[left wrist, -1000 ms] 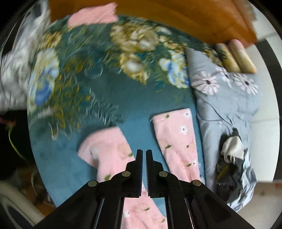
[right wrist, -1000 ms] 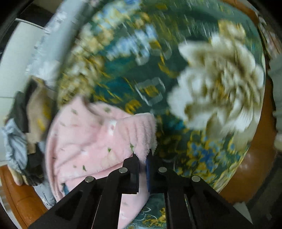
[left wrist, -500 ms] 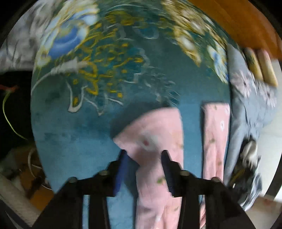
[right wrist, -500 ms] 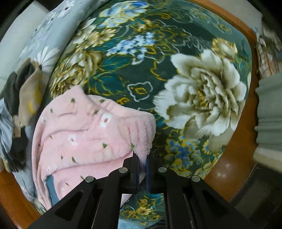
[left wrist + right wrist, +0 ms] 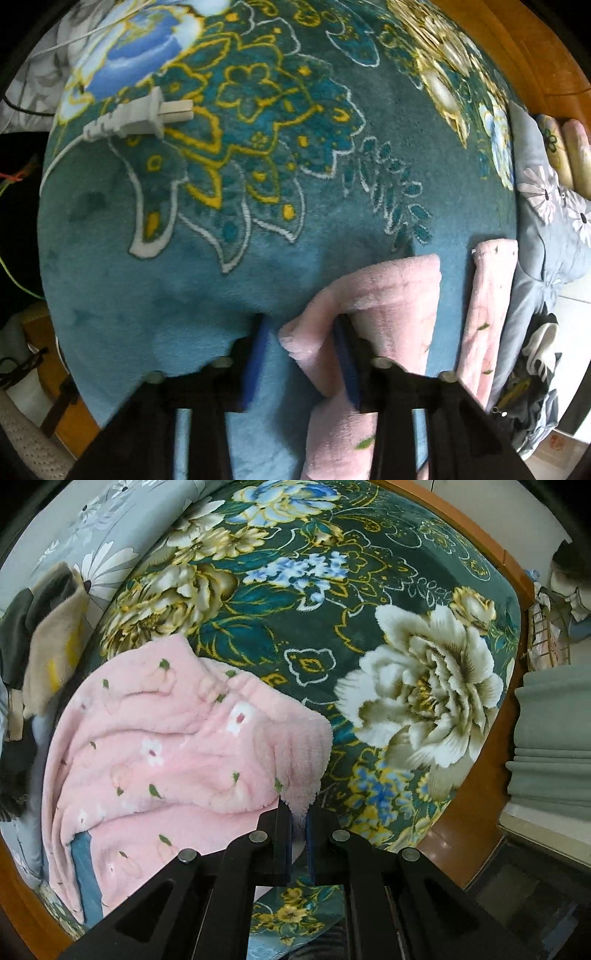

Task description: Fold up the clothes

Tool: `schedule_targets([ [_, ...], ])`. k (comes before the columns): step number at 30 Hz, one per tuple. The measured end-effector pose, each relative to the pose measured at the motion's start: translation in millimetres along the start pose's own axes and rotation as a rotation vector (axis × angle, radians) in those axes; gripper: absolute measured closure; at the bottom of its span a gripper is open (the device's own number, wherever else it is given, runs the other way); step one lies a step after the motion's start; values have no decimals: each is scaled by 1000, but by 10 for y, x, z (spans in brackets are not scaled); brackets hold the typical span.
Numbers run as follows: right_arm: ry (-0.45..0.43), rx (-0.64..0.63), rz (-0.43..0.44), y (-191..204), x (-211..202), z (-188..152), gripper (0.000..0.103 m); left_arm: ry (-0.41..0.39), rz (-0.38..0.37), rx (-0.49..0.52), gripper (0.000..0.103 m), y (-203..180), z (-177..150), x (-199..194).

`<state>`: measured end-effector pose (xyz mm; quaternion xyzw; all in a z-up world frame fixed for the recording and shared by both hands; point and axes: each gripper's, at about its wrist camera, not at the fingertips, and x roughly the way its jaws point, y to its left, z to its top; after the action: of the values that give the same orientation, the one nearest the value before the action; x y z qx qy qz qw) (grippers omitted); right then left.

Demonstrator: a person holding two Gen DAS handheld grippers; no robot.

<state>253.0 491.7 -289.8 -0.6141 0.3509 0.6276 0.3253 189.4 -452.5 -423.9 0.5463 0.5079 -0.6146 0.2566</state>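
Pink fleece trousers (image 5: 388, 291) with small flowers lie on a teal floral blanket (image 5: 184, 277). My left gripper (image 5: 300, 325) points steeply down at the end of one trouser leg. Its jaws are closing with the folded cuff between them; the right pad touches the fleece and the left pad stands apart from it. The other leg (image 5: 491, 295) lies flat to the right. In the right wrist view my right gripper (image 5: 299, 808) is shut on a fluffy corner of the same pink trousers (image 5: 166, 746), lifted a little off the blanket (image 5: 369, 590).
A white power plug (image 5: 147, 118) with its cord lies on the blanket at upper left. A grey daisy quilt (image 5: 546, 221) and a heap of dark clothes (image 5: 528, 376) border the right side. The wooden bed frame (image 5: 480, 805) and stacked grey-green fabric (image 5: 550, 746) lie beyond.
My left gripper has come down close to the blanket, opened from shut, and now straddles the trouser leg's cuff. My right gripper has kept its hold and shifted slightly.
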Motion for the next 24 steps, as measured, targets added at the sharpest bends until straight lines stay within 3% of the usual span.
schedule_targets([
  [1, 1, 2, -1, 11, 7, -4, 97, -1, -6, 11, 95, -33, -7, -7],
  [7, 1, 5, -6, 70, 1, -19, 97, -75, -3, 148, 97, -451, 47, -367],
  [11, -73, 11, 17, 11, -217, 58, 97, -160, 15, 280, 98, -734, 211, -863],
  [14, -104, 20, 22, -122, -325, 122, 97, -182, 162, 401, 98, -671, 279, -926],
  [18, -43, 34, -32, -265, -53, 71, 97, -121, 386, 450, 97, -287, 295, -496],
  [22, 15, 19, -78, -245, 270, -35, 98, -108, 431, 406, 97, -154, 268, -367],
  [24, 22, 16, -81, -228, 313, -46, 98, -102, 420, 418, 97, -210, 256, -385],
])
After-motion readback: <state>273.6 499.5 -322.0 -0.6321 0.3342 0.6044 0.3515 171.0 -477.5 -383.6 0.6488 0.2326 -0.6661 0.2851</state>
